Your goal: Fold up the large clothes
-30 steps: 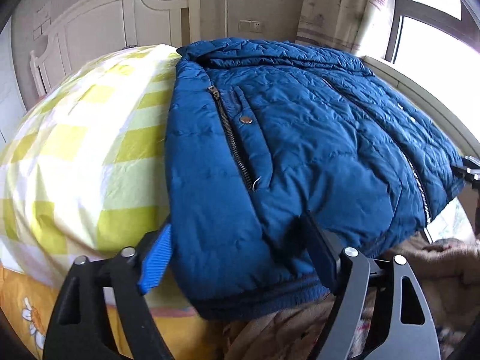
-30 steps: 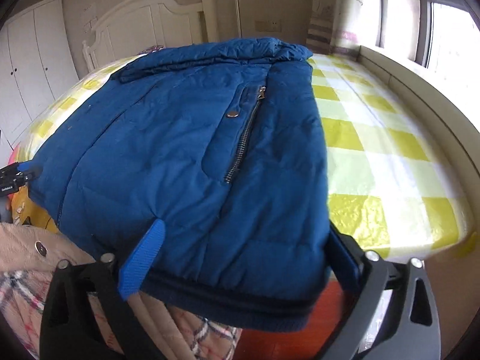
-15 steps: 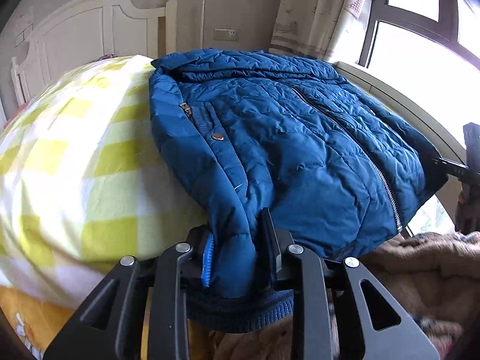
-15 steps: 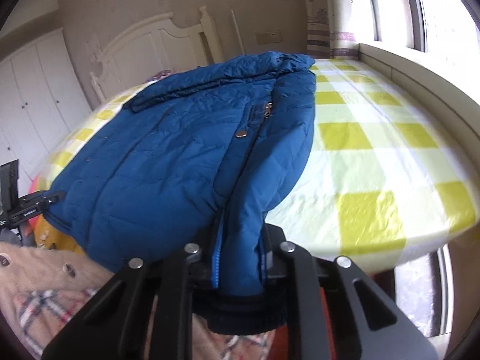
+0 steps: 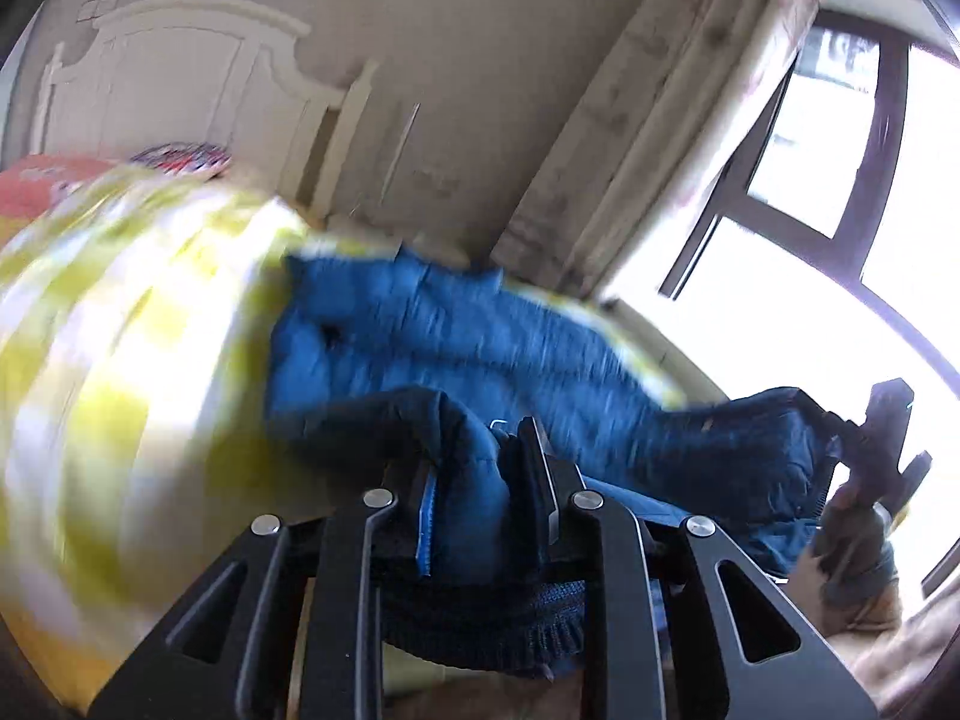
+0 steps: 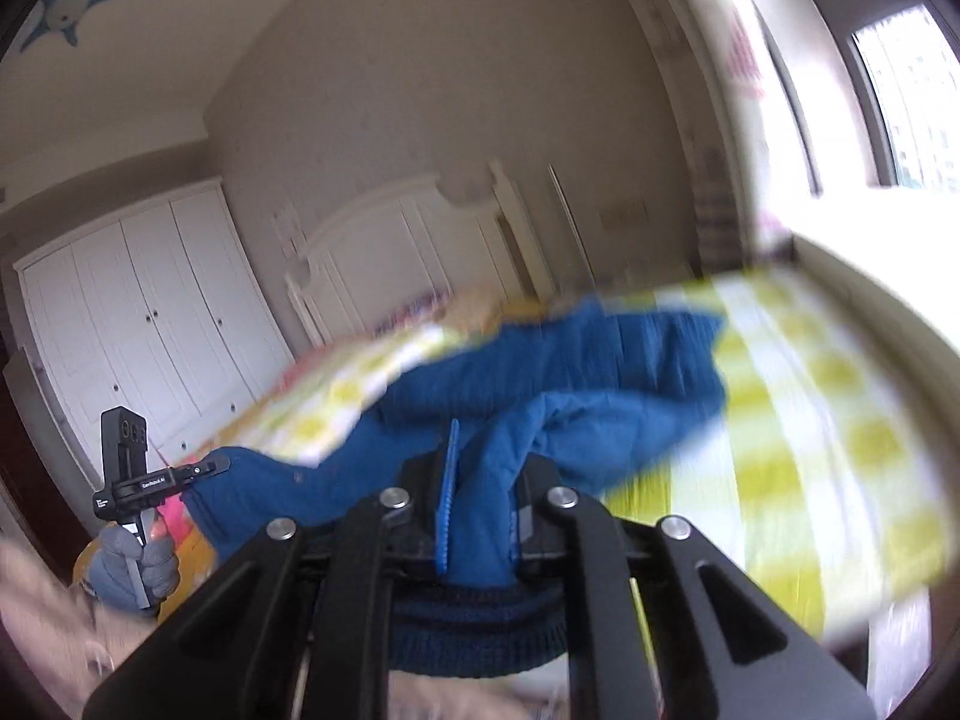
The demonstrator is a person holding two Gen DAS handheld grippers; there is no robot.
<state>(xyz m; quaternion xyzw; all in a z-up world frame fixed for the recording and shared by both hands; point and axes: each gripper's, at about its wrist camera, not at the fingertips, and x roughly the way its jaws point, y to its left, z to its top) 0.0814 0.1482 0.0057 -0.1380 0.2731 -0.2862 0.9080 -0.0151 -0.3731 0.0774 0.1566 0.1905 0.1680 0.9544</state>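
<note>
We grip the blue jacket hem with both tongs, left and right, over the bed; its collar end lies there, the fold barely begun.

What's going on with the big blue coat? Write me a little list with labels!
garment: blue quilted puffer jacket, dark knitted hem
lying on: bed with yellow and white checked sheet
left tongs: shut on the jacket's hem end
right tongs: shut on the jacket's other hem end
hem: lifted off the bed, collar end on the sheet
behind bed: white wooden headboard
beside bed: window with pale curtain
picture: blurred
</note>
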